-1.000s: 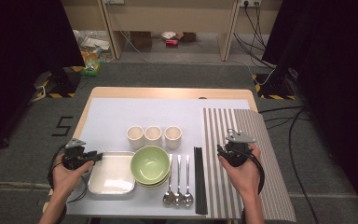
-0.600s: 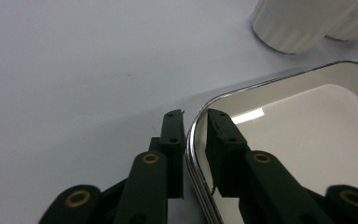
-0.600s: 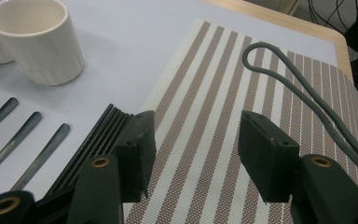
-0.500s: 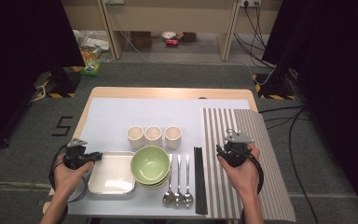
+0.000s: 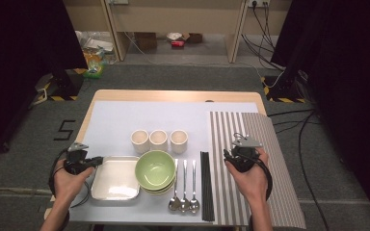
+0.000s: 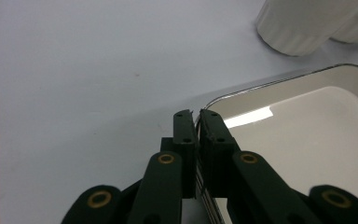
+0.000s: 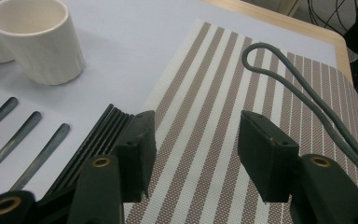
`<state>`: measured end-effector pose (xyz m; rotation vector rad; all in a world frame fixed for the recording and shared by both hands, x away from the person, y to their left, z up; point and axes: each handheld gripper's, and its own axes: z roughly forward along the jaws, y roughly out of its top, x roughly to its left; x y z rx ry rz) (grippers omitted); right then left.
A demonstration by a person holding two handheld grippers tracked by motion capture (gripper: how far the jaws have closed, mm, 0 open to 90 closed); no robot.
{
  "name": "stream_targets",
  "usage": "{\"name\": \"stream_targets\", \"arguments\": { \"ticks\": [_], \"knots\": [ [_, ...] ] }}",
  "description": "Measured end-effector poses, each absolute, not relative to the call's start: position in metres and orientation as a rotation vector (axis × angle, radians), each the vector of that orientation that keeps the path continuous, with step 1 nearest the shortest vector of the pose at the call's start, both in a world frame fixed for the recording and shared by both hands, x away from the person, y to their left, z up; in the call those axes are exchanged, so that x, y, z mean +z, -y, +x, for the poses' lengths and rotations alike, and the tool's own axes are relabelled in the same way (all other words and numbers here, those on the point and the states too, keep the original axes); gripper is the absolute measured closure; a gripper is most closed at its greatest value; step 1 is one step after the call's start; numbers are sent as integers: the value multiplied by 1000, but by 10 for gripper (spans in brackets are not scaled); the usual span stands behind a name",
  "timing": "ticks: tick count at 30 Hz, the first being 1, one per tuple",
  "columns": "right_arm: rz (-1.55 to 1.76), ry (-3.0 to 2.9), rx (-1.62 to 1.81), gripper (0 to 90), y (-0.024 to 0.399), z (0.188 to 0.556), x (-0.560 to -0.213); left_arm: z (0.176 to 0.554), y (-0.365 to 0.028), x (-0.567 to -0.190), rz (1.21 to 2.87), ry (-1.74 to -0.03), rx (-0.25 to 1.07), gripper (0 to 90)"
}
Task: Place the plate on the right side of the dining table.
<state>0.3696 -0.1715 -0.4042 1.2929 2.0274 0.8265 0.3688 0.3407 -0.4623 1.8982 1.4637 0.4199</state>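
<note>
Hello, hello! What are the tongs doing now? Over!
Left tongs just closed on the tray rim. Right tongs open above the striped mat. Nothing blocking.

The far half of the white mat (image 5: 125, 120) is bare, so a gripper can pass freely there at twelve o'clock. Nearer, three cups (image 5: 158, 140), the green bowls (image 5: 155, 170), spoons (image 5: 184, 185) and chopsticks (image 5: 205, 185) block the middle. At three o'clock the striped mat (image 5: 274, 159) lies open.

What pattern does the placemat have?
The placemat has brown and white stripes, clearest in the right gripper view.

high camera is looking steeply down over the desk (image 5: 125, 120); both claw cameras are sitting close, apparently sharing its cups (image 5: 158, 140).
</note>
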Motion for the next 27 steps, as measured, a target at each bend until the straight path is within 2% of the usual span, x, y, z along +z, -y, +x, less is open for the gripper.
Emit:
{"name": "stream_targets", "arguments": {
  "ticks": [6, 17, 27],
  "knots": [
    [1294, -2021, 829, 474, 173, 370, -404, 369, -345, -459, 1854, -1486, 372, 885],
    [1289, -2017, 827, 476, 173, 370, -404, 369, -343, -458, 1861, -1489, 392, 886],
    [1297, -2015, 823, 477, 173, 370, -404, 366, -344, -441, 1857, -1460, 515, 887]
  ]
}}
